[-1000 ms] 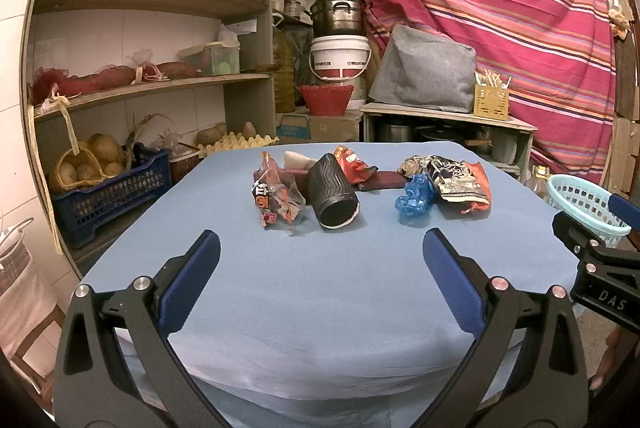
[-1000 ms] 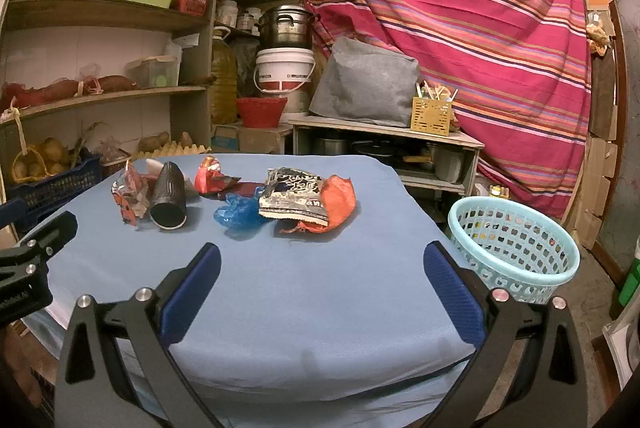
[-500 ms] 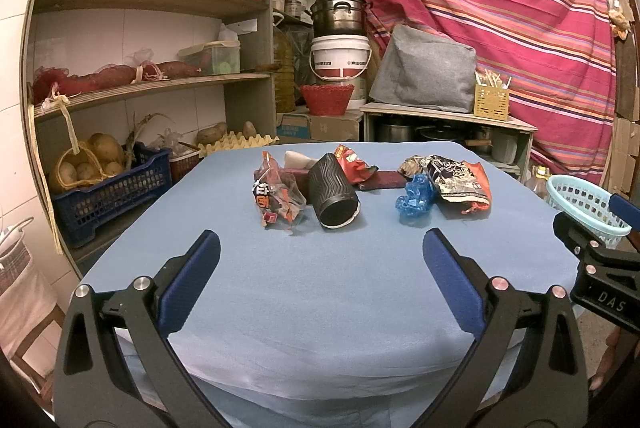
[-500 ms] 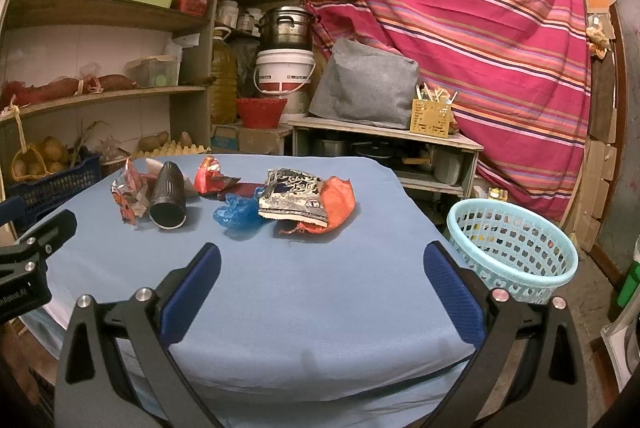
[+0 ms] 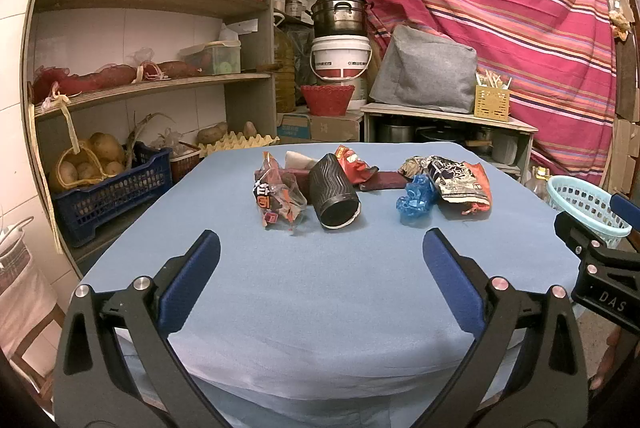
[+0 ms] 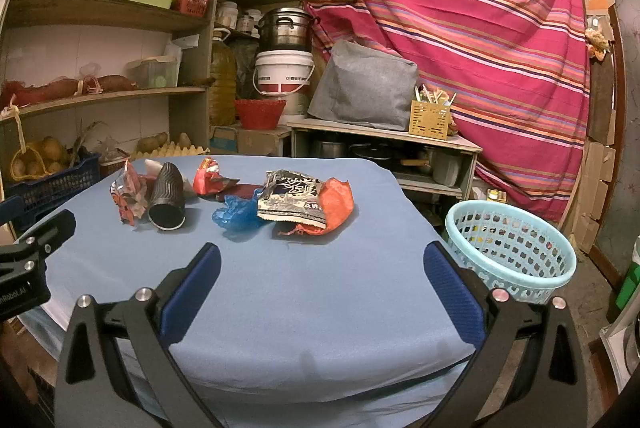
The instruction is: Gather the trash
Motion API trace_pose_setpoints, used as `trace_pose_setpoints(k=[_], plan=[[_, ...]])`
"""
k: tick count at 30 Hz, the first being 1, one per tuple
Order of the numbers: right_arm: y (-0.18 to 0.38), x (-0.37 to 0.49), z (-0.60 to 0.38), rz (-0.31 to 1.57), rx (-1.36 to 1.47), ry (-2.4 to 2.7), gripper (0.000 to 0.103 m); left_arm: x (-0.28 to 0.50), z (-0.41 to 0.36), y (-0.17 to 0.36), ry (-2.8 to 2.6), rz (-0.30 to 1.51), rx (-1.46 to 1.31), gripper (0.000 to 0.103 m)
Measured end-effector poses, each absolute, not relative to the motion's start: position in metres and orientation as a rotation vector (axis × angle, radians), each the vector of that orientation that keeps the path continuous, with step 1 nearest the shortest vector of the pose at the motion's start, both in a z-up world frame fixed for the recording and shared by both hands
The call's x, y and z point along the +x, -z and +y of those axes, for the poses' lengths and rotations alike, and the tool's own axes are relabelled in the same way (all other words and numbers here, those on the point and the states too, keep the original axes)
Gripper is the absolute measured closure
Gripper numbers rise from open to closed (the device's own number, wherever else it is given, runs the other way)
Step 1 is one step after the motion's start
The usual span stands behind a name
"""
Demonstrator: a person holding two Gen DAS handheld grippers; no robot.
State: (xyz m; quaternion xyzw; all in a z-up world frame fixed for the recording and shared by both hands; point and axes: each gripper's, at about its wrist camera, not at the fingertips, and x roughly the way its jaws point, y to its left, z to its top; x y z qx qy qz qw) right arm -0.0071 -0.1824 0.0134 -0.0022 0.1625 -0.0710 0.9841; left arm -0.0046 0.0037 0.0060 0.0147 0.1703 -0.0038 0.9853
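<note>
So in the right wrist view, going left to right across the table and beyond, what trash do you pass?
Crumpled clear wrapper → black ribbed cup → red snack packet → blue plastic bag → black-and-orange chip bag → light blue basket, off the table.

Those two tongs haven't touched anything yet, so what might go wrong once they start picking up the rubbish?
Three risks stand out. The ribbed black cup lies on its side and may roll when nudged. The crumpled blue plastic wrapper touches the black-and-orange snack bag, so grabbing one could drag the other. The light blue perforated basket sits off the blue-covered table, lower down, so dropped pieces could miss it.
</note>
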Motion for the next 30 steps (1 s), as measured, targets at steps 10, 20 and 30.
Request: trace_pose_setpoints(k=[10,20,30], plan=[[-0.013,-0.007,-0.182,0.326,-0.005,0.143,0.004,-0.005,0.004,-0.006,0.008,0.342,0.030,0.005],[-0.020,-0.005,-0.194,0.300,-0.006,0.162,0.004,0.005,0.012,-0.013,0.001,0.370,0.021,0.005],[-0.048,0.036,-0.206,0.317,0.016,0.160,0.004,0.047,0.028,-0.044,-0.016,0.364,0.033,0.005]])
